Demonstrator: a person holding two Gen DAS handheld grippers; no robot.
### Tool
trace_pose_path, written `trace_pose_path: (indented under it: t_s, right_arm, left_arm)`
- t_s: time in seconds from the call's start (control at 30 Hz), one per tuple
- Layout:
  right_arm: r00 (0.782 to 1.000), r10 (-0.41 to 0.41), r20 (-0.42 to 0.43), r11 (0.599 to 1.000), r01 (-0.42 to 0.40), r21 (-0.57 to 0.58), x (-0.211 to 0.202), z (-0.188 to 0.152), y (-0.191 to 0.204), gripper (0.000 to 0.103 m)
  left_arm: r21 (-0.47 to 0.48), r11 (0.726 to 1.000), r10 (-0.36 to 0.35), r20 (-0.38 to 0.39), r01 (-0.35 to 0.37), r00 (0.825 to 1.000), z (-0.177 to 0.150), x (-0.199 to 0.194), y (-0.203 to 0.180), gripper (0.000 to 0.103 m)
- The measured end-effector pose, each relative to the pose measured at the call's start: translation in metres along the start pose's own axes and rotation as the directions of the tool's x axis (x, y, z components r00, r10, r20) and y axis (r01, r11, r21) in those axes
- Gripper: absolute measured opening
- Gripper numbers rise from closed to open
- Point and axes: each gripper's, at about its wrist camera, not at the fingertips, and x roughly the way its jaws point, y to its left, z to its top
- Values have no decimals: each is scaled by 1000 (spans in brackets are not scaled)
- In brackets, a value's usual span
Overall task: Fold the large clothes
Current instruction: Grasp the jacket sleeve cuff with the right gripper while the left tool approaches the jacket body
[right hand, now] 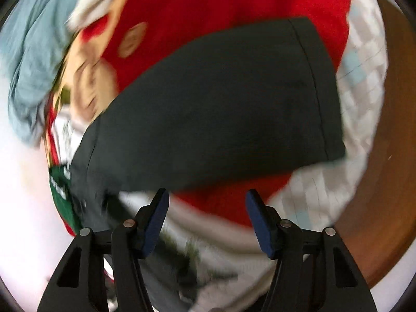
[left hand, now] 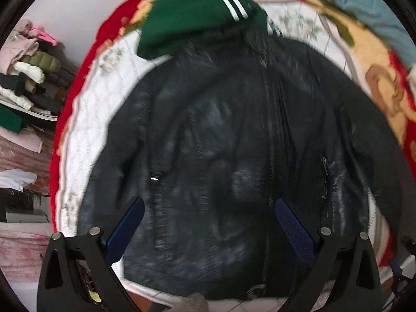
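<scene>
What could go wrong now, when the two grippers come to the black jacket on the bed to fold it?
1. A green garment lies on the collar end of the black jacket; lifting the jacket may drag it along.
2. The left gripper is open over the middle of the front, near the zipper; it may pinch only one layer.
3. The right gripper is open beside the sleeve, whose cuff lies near the bed's edge; the sleeve could slip off.

We see from the left wrist steeply down on the whole black jacket, fairly near. Right wrist view, nearer, faces down on its sleeve; both share the red blanket.
</scene>
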Motion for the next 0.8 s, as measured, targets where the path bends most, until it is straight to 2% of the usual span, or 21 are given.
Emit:
trace_pose_path:
  t_s: [0.07,0.13,0.17,0.2,0.27,0.33,0.4,0.47,0.53,0.57,0.6,0.63,0.67,0.8]
  right_arm:
    - [999,33,8,998,-33,56,13,11,-8,63]
    - [994,72,84,991,-81,110,8,14,-10,63]
    - [989,81,120,988,-95,117,2,10,-7,61]
    - [980,89,179,987,-111,115,-8,7,-2,54]
    - [971,94,218,989,-116,90,-18,5,11,54]
    - [973,75,217,994,-91,66,-11,12,21,54]
    - [981,39,190,993,-59,99,10,27,21,54]
    - [980,52,194,987,-79,137,25,41,16,56]
    - [971,46,233,985,-84,154,26,45,23,56]
    - [959,34,281,985,-80,152,22,44,33,48]
    - [949,15,314,986,-66,151,19,41,39,25]
    - [936,-6,352,987,-50,150,12,40,47,16]
    - [928,7,373,987,-66,146,4,40,47,8]
    - [884,30,467,995,-72,73,-38,43,73,6]
  left_arm:
    - [16,1000,-7,-21,7,1000,3,16,-18,103]
    - [30,999,-23,-28,24,999,7,27,-33,103]
    - [39,999,-32,-31,33,999,8,28,-40,103]
    - [44,998,-40,-27,41,999,10,28,-44,103]
    - [50,997,-54,-8,55,998,13,24,-52,103]
    - [52,997,-63,-1,63,998,17,23,-61,103]
    - [52,996,-73,-1,73,997,23,28,-73,103]
    - [62,996,-68,-5,68,998,25,32,-83,103]
    - [75,996,-53,8,53,999,27,38,-94,103]
    - [86,995,-42,14,41,999,27,41,-99,103]
    - [95,995,-35,16,34,999,30,44,-101,103]
    - [101,995,-30,17,28,999,31,47,-102,103]
    - [105,994,-24,17,22,1000,32,50,-102,103]
    - [90,996,-20,9,19,1000,41,56,-92,103]
